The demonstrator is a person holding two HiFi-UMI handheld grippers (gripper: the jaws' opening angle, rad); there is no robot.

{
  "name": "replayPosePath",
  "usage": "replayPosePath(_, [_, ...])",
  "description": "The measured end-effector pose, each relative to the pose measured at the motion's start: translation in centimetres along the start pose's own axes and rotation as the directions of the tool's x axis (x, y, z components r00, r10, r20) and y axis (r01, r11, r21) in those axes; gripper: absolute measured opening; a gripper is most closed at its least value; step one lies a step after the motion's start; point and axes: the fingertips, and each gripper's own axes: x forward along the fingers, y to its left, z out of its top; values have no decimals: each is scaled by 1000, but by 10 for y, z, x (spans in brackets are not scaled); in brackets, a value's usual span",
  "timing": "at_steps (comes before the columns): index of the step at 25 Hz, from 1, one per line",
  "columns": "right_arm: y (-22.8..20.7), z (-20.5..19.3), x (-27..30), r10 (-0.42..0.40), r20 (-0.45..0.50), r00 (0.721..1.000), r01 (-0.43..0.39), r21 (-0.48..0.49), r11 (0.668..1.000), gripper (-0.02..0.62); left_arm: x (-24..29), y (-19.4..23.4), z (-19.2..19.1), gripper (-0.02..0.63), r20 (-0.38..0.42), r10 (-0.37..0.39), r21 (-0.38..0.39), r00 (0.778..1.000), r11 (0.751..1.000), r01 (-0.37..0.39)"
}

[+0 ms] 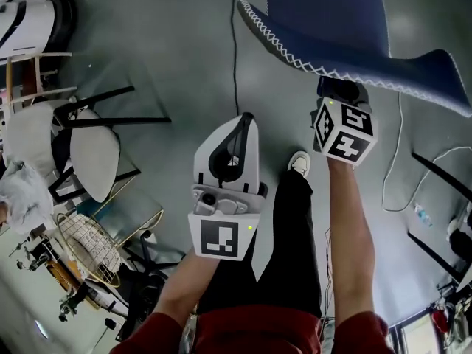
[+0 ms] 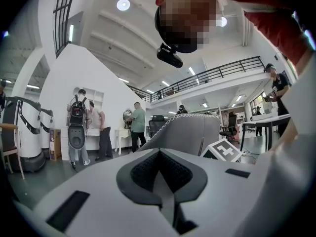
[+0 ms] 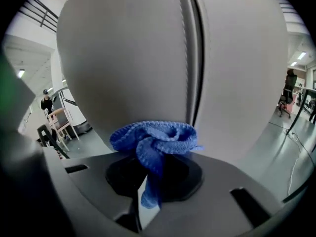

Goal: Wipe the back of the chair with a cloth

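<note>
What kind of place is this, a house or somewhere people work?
Probably a big workplace hall, like a lab or open office, not a house. There is an upstairs balcony railing, tall white machines standing together, and a desk.

Bright, even indoor light from round ceiling lamps (image 2: 123,4) high above the chair back (image 2: 190,130). Only faint, soft shadows on the floor (image 1: 169,43) beside it. Strong fisheye bending and black corners in both gripper views. Nearest foreground below it soft, out of focus.
</note>
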Motion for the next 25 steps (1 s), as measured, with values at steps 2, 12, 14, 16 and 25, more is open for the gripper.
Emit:
replayPosePath(2, [-5, -10, 16, -7, -3, 1000, 7, 4, 1000, 61, 2, 2, -10, 14, 2, -6, 4, 1000, 1000, 6])
replayPosePath(12, [-15, -77, 93, -10, -106, 994, -1, -96, 995, 61, 4, 10, -61, 14, -15, -11, 2, 1000, 1000, 11])
replayPosePath(14, [-17, -87, 103, -16, -125, 992, 3, -106, 994, 61, 5, 11, -69, 13, -24, -10, 4, 1000, 1000, 10])
replayPosePath(16, [-20, -98, 111, -21, -154, 988, 5, -107, 994, 61, 6, 12, -73, 14, -33, -9, 6, 999, 1000, 9])
replayPosePath(25, [-24, -105, 111, -28, -192, 981, 5, -122, 993, 61, 7, 13, -69, 14, -39, 3, 14, 999, 1000, -2])
